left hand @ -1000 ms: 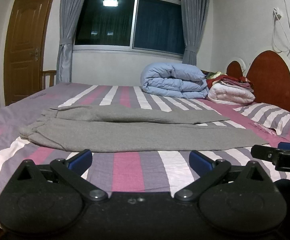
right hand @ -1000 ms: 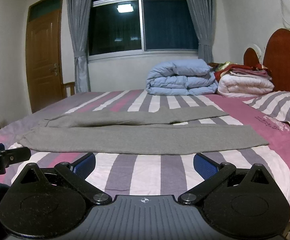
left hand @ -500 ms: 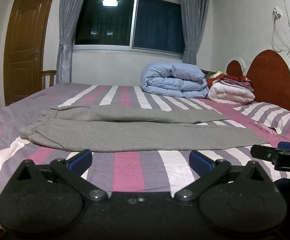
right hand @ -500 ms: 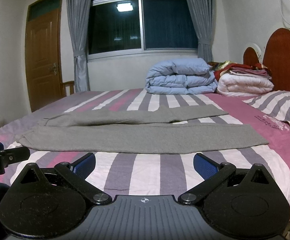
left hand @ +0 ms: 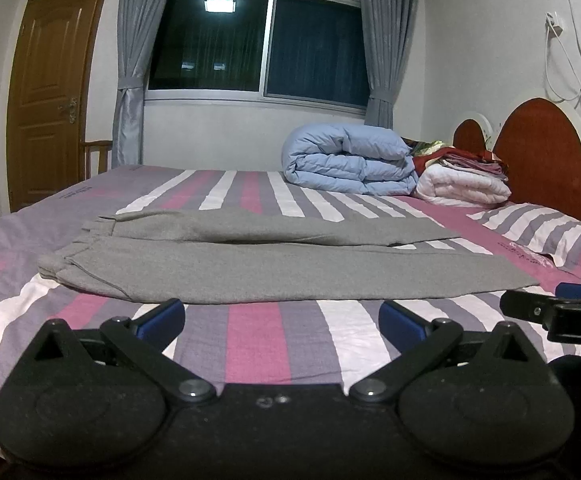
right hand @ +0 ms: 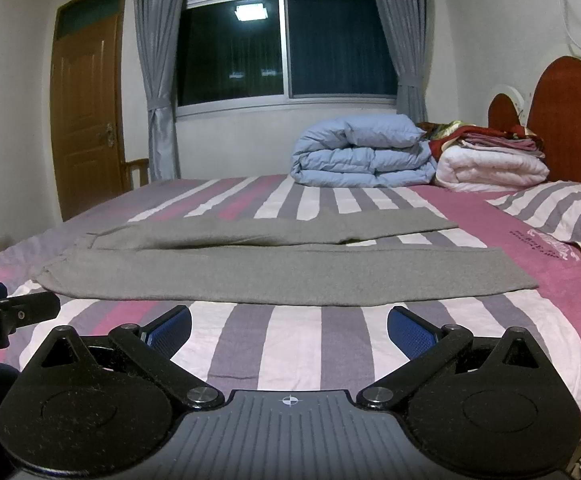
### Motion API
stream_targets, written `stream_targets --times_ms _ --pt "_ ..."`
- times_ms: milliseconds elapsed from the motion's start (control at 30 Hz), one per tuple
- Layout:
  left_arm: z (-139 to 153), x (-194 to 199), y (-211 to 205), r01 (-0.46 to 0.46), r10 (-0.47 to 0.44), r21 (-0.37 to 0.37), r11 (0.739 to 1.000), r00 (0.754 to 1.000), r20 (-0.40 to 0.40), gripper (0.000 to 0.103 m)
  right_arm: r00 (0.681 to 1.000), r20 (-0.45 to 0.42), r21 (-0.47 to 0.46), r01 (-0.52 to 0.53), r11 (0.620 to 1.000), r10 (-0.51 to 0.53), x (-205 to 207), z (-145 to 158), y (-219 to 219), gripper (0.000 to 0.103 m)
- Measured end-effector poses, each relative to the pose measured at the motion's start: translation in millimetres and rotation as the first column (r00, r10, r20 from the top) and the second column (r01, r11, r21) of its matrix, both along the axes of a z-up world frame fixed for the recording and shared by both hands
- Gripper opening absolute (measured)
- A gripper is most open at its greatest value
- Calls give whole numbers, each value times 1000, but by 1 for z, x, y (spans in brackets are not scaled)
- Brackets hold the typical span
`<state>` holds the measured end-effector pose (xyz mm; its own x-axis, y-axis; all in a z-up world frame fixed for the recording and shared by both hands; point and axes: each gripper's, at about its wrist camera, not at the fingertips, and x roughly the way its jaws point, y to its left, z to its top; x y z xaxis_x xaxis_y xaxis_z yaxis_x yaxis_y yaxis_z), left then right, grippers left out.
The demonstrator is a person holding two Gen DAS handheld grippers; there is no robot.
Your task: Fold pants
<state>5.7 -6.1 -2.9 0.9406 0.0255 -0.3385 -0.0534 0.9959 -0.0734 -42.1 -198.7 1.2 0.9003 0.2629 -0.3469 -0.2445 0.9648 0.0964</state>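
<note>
Grey pants lie flat across the striped bed, waistband at the left, both legs running right; they also show in the right wrist view. My left gripper is open and empty, hovering just short of the near leg's front edge. My right gripper is open and empty, also just short of that edge. Each gripper's tip shows at the edge of the other's view.
A folded blue duvet and a stack of white and red bedding sit at the far side by the red headboard. A striped pillow lies at the right. A wooden door and chair stand at the left.
</note>
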Motion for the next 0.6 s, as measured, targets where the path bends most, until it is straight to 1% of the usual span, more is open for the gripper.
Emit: stream_targets --times_ms 600 --pt "-1 1 -1 2 -2 2 1000 1000 0 97 1000 3 1 5 1000 -5 0 -1 -1 103"
